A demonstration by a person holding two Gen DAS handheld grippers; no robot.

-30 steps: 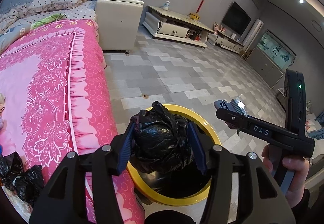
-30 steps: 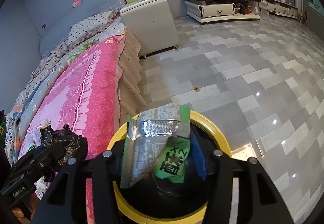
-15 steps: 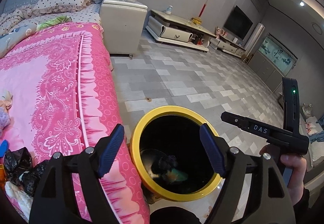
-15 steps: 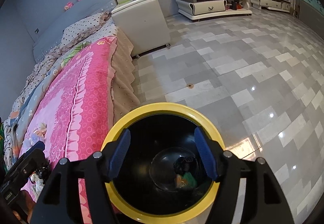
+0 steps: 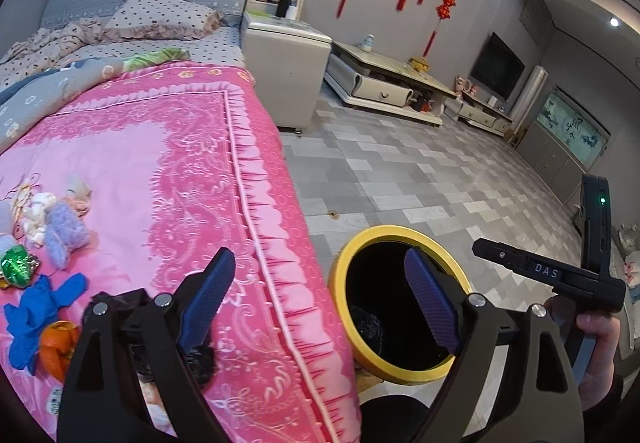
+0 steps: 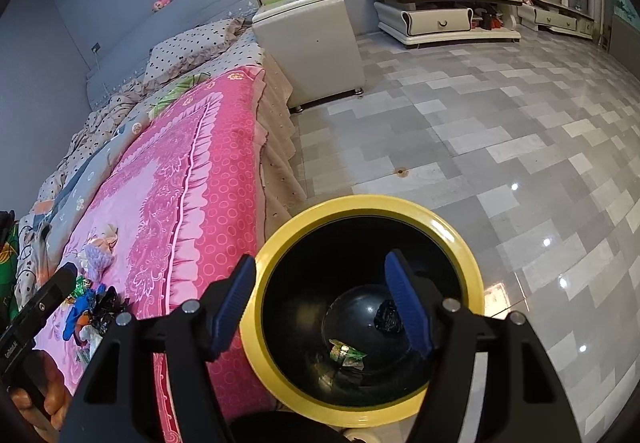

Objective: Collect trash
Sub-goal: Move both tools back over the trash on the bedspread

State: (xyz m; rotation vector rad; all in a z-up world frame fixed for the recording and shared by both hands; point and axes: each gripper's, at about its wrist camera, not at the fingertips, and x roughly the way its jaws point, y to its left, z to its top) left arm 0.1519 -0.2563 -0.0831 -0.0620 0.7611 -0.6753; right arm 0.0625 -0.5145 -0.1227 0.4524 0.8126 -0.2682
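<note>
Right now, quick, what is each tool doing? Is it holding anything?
Left tool: open, holding nothing, over the pink bed's edge.
Right tool: open, holding nothing, above the yellow-rimmed bin.

Yellow-rimmed black bin point(image 6: 460, 239), upright on floor, spanned by right fingers. Inside, below right fingertips: crumpled black bag point(image 6: 387, 319) and green-silver wrapper point(image 6: 346, 355). Left of left fingers, on pink bedspread: blue glove point(image 5: 38, 305), orange peel point(image 5: 56, 343).

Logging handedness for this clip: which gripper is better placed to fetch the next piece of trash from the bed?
Left. The left gripper, open, already reaches over the pink bedspread beside the trash pile; the right gripper, open, hangs over the yellow-rimmed bin.
</note>
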